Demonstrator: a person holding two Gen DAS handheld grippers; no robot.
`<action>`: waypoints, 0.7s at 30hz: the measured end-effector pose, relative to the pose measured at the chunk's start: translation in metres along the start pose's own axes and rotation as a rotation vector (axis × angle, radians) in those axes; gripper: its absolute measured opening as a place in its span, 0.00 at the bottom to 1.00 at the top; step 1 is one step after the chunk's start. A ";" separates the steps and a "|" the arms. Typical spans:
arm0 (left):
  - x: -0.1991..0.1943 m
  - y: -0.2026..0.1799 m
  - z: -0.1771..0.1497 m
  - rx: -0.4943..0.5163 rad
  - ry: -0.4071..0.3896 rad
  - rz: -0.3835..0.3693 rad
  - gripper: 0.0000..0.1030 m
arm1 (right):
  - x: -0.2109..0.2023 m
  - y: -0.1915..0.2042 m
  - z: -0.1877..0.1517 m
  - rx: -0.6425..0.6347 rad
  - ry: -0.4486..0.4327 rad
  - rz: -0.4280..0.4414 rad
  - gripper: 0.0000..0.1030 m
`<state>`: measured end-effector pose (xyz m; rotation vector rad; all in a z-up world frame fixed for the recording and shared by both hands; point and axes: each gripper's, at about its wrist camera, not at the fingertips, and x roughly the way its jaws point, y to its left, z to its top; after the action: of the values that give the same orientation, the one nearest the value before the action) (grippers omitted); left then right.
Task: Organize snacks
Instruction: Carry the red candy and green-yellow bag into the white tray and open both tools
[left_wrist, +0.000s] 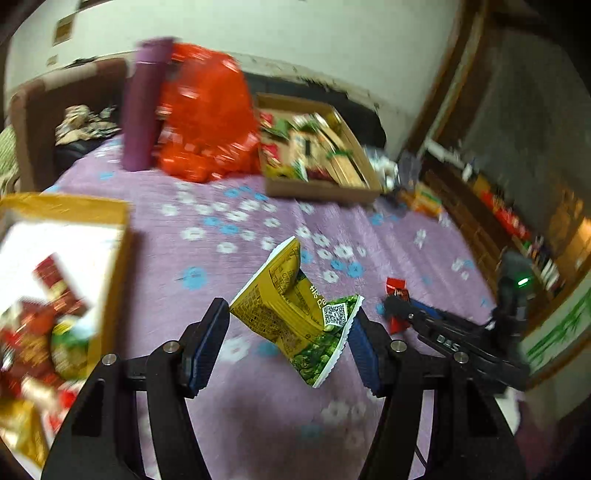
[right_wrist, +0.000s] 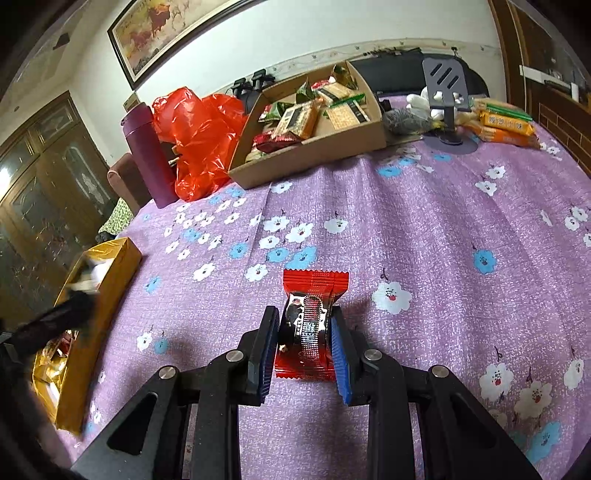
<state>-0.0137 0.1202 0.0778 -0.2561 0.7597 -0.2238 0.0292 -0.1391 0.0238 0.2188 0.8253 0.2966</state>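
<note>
Cardboard tray (right_wrist: 317, 162) of snacks stands at the far side of the surface (right_wrist: 424, 236); plastic bag (right_wrist: 199, 140) and flask (right_wrist: 146, 155) to its left; open box (right_wrist: 99, 314) at left edge.

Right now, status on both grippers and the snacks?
Left gripper shut on green-yellow packet, lifted. Right gripper shut on red packet on the cloth. Nothing in the way.

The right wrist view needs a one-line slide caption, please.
Right gripper clamps a red candy packet on the floral tablecloth.
</note>
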 end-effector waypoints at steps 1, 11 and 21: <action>-0.016 0.012 -0.003 -0.029 -0.022 0.002 0.60 | -0.001 0.001 -0.001 0.000 -0.006 -0.007 0.27; -0.104 0.115 -0.032 -0.188 -0.160 0.150 0.61 | -0.024 0.056 -0.003 -0.081 -0.007 0.000 0.27; -0.129 0.194 -0.065 -0.368 -0.187 0.143 0.61 | -0.011 0.216 -0.005 -0.321 0.080 0.172 0.27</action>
<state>-0.1295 0.3312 0.0565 -0.5613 0.6264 0.0778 -0.0194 0.0596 0.0940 -0.0238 0.8268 0.5969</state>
